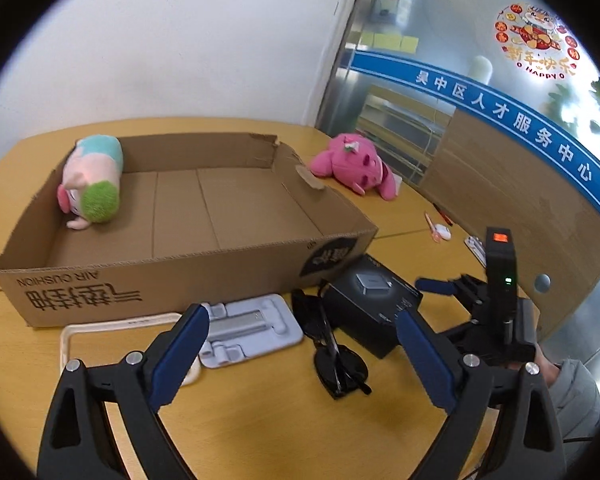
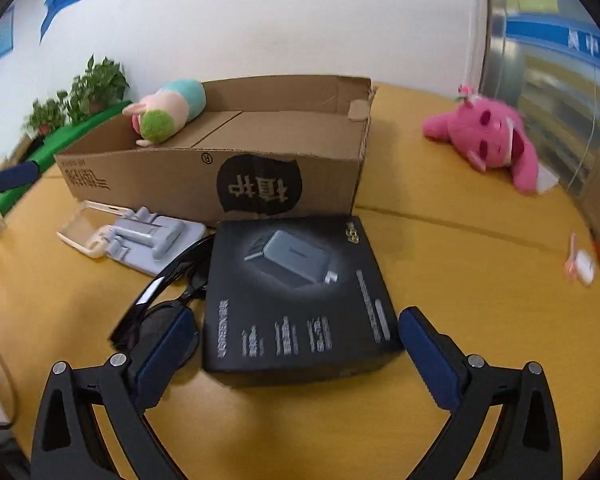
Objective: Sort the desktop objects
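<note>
My left gripper [image 1: 302,314] stands open over the table, nothing between its fingers; a grey phone stand [image 1: 252,324] and black sunglasses [image 1: 336,356] lie just beyond them. My right gripper [image 2: 296,312] is open wide, its fingers on either side of the near end of a black charger box [image 2: 296,288], the pads not visibly pressing. The left finger overlaps the sunglasses [image 2: 160,292]. Behind stands an open cardboard carton [image 2: 160,176] with a pastel plush [image 2: 168,112] in its far corner. A pink plush [image 2: 492,140] lies on the table to the right.
A clear phone case [image 1: 72,336] lies by the carton's front wall [image 1: 180,276]. Small white and pink items [image 1: 440,232] sit near a wooden partition [image 1: 520,200] at the right. A sleeve [image 1: 576,396] shows at the lower right.
</note>
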Action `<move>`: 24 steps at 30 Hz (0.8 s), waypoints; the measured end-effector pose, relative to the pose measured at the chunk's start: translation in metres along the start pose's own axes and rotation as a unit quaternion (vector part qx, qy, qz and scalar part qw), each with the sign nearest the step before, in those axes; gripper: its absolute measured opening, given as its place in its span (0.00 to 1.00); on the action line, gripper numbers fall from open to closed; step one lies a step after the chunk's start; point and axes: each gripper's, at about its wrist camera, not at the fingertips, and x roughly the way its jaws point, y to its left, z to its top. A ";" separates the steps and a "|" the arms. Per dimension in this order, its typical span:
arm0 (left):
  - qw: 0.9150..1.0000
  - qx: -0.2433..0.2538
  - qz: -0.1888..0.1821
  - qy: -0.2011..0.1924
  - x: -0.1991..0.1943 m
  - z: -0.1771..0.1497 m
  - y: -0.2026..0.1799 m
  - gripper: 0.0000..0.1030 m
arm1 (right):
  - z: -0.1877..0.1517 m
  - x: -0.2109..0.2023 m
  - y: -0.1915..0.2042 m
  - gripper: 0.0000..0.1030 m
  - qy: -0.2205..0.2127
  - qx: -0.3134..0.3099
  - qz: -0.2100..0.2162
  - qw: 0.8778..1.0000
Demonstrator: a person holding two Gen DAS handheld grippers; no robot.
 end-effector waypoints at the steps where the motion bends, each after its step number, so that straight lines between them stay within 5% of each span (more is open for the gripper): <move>1: 1.000 0.002 -0.004 0.003 0.002 0.000 -0.002 0.92 | 0.000 0.004 0.004 1.00 0.003 -0.011 -0.015 1.000; 9: 0.998 0.016 -0.048 0.027 0.029 0.004 -0.019 0.92 | -0.006 0.009 0.004 1.00 0.009 -0.027 -0.060 0.998; 16: 0.994 0.021 -0.094 0.061 0.057 0.008 -0.034 0.92 | -0.038 -0.023 0.006 1.00 0.012 -0.043 -0.056 0.997; 24: 0.969 0.015 -0.181 0.168 0.123 -0.007 -0.080 0.92 | -0.072 -0.058 0.006 1.00 0.001 -0.008 -0.064 0.998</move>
